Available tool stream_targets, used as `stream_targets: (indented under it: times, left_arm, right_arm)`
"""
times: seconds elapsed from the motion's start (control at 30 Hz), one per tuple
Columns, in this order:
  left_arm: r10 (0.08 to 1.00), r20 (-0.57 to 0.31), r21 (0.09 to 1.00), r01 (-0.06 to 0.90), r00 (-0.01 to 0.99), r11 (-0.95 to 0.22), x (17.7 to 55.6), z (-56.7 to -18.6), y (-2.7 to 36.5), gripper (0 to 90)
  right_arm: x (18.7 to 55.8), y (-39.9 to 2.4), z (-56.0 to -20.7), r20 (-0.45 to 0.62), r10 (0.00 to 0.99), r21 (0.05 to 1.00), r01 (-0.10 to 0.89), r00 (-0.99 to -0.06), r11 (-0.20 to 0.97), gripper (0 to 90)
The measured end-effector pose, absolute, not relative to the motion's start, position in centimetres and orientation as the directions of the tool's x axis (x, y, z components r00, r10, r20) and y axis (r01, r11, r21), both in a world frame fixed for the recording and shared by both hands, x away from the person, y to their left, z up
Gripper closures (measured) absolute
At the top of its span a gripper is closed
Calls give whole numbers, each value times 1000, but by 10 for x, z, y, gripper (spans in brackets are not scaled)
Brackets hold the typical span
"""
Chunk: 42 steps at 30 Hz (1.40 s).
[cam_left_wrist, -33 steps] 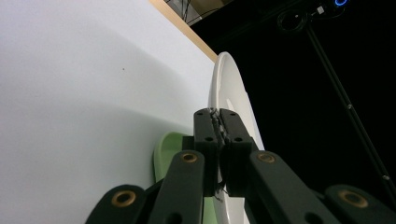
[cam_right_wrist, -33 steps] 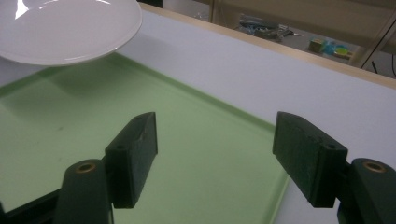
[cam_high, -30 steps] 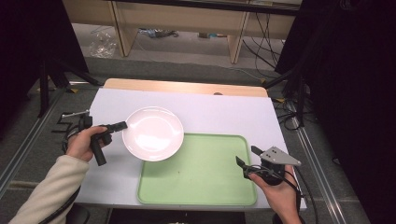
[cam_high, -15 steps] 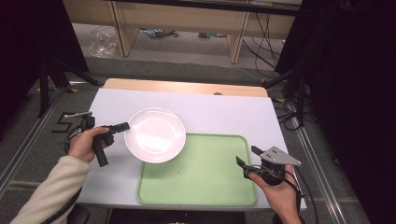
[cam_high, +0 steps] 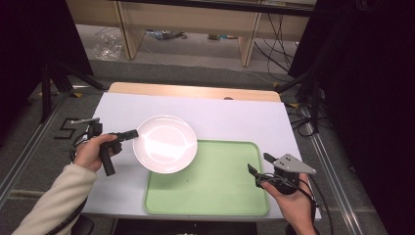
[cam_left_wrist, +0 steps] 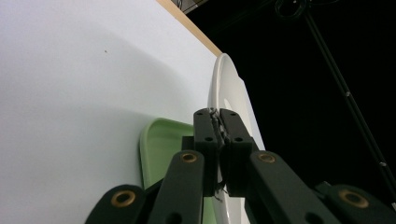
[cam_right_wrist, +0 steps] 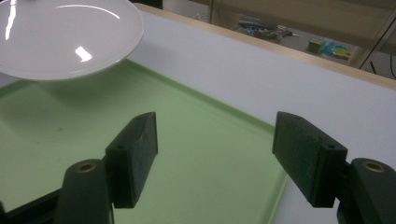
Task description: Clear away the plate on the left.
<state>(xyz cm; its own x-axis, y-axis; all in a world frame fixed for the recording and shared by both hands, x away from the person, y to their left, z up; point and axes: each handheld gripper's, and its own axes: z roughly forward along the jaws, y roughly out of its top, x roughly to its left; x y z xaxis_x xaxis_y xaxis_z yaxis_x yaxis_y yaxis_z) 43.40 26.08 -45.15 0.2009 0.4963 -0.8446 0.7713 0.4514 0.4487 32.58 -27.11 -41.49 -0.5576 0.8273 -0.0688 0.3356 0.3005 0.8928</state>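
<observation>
Your plate (cam_high: 165,144) looks glossy white ceramic, the green tray (cam_high: 215,186) smooth matt plastic, and the surface (cam_high: 235,117) matt white with a wood far edge.

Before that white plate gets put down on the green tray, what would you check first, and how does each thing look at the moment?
1. Left gripper jaws shut on the plate rim: ok.
2. Plate clear of the tray, shadow beneath it: ok.
3. Tray bare where the plate would land: ok.
4. Right gripper at the tray's right edge, jaws open, out of the way: ok.
5. Grip firm enough not to slip: cannot tell.
</observation>
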Motion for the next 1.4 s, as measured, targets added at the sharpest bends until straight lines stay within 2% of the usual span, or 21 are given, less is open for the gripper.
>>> stream_targets:
  times: [1.4]
  left_arm:
    - [505, -838, 442, 798, 205, 410, 433, -453, 240, 860]
  right_arm:
    - [325, -271, -414, -61, 826, 892, 342, -560, 298, 319]
